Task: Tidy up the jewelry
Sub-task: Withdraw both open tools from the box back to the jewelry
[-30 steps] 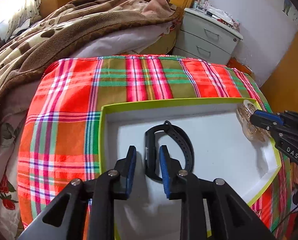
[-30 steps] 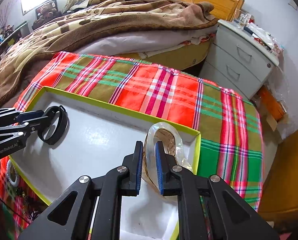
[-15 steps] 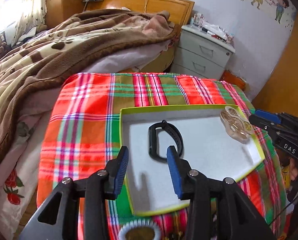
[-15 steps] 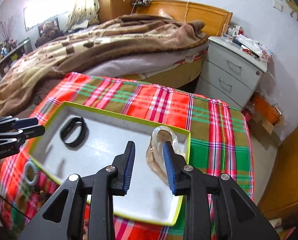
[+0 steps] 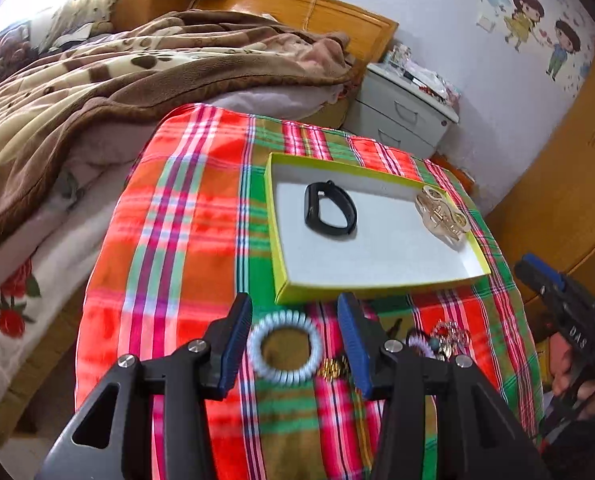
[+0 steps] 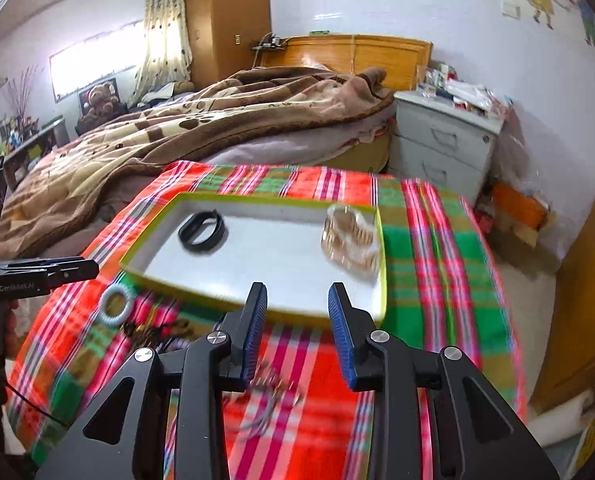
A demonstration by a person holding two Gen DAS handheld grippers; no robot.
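A shallow white tray with a lime-green rim point(image 5: 381, 288) point(image 6: 253, 306) lies on a plaid cloth. In it are a black wristband point(image 5: 329, 209) point(image 6: 201, 227) at the left and a clear-and-gold hair claw point(image 5: 441, 216) point(image 6: 351, 240) at the right. My left gripper point(image 5: 295, 338) is open above a pale blue spiral hair tie point(image 5: 284, 346) point(image 6: 115, 304), in front of the tray. My right gripper point(image 6: 297, 334) is open and empty, over loose metal jewelry point(image 6: 273, 394) in front of the tray. A small pile of jewelry point(image 5: 437, 338) lies right of the hair tie.
The plaid cloth point(image 5: 177, 240) covers a small table beside a bed with a brown blanket point(image 5: 117, 72). A grey bedside cabinet point(image 5: 401, 112) point(image 6: 441, 144) stands behind. The right gripper shows at the right edge of the left wrist view point(image 5: 553, 300).
Both grippers let go of the wristband and the hair claw in the tray, opened wide, and pulled back and up to the front of the tray.
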